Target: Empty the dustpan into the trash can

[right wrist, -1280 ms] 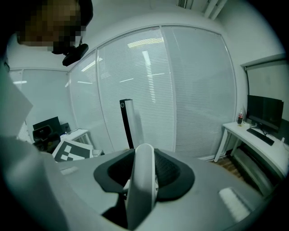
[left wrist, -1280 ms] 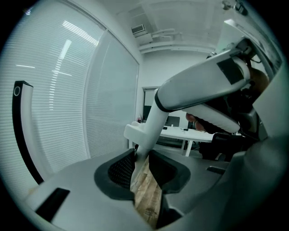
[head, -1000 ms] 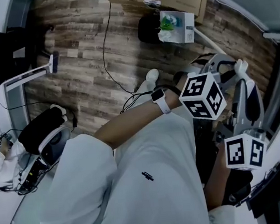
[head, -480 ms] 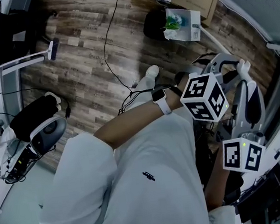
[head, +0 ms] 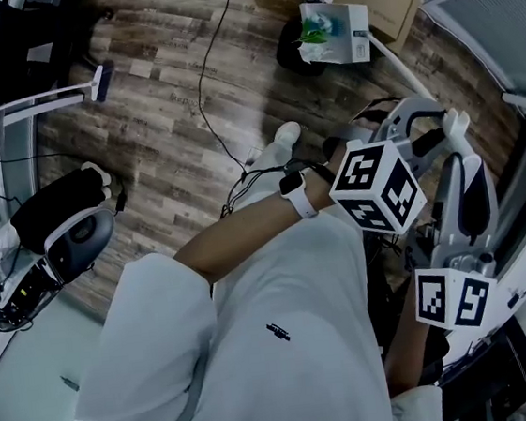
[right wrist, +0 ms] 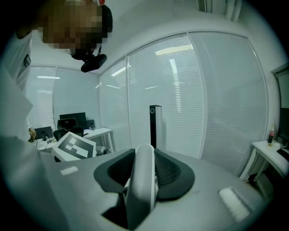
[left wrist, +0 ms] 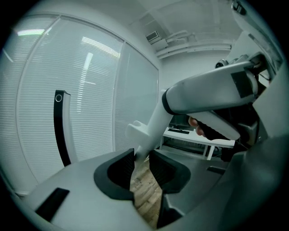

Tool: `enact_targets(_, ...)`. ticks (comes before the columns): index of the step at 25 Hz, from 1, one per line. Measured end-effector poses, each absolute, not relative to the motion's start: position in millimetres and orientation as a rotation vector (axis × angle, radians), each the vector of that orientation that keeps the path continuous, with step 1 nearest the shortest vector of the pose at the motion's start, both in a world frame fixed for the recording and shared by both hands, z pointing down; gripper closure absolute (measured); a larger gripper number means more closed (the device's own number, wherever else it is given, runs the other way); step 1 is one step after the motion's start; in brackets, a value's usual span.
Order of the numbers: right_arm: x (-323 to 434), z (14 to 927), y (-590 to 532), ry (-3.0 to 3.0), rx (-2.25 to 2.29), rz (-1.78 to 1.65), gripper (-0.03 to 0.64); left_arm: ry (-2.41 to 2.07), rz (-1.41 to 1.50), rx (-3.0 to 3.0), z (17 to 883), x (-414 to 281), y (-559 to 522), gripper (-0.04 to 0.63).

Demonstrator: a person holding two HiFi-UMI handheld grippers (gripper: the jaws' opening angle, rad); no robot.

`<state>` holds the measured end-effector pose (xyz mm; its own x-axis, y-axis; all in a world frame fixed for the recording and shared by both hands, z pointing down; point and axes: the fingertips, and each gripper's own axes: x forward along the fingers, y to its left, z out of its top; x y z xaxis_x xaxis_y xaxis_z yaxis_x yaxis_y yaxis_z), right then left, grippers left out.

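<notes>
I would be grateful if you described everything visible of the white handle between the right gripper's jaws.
The white handle looks like smooth, slightly glossy plastic, a bar with a rounded top end. It sits between the jaws of the right gripper, whose dark ribbed pads press on both its sides. Its top just clears the jaw tips; its lower part runs down out of sight below them. What it is attached to is not shown.
</notes>
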<state>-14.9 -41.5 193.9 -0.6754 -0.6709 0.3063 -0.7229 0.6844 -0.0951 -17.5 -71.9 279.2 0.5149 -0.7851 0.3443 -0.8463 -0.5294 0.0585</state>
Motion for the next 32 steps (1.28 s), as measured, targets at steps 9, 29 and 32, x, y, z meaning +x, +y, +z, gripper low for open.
enact_targets(9, -53, 188, -30, -2.713, 0.900, 0.111, 0.474, -1.605, 0.290, 2.432, 271, -60, -68, 0.491)
enact_targets(29, -78, 186, 1, -2.752, 0.541, -0.229, 0.476, -1.768, 0.157, 2.339, 262, -91, -49, 0.482)
enact_targets(32, -81, 182, 3, -2.759, 0.526, -0.261, 0.476, -1.782, 0.156, 2.328, 260, -92, -47, 0.480)
